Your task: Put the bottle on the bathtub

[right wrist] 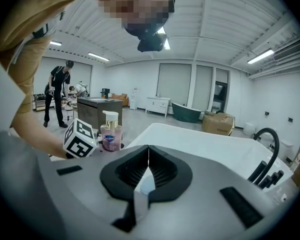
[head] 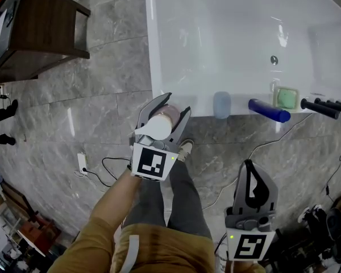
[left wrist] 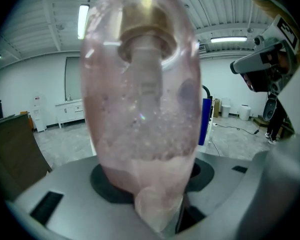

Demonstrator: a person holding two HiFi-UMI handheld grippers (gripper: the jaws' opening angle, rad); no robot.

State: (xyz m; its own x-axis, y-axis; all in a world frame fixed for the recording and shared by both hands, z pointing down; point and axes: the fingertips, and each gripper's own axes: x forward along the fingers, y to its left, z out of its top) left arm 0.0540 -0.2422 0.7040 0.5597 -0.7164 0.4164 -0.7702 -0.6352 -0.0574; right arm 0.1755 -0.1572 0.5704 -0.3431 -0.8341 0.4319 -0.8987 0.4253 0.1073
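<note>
Left tool (head: 173,103), frame centre, grips the bottle (head: 167,116) upright, apparently for standing on the bathtub (head: 154,50) rim; right tool (head: 250,165), lower right, closed, empty.

Mock bathroom in industrial hall: bathtub (head: 159,67), strip lights (right wrist: 262,56), loose floor cables (head: 109,159).

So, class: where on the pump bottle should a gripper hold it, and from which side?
Around the body, from the side, as the left gripper has it: the bottle stands upright, its body wide, while the pump is narrow and likely to give.
</note>
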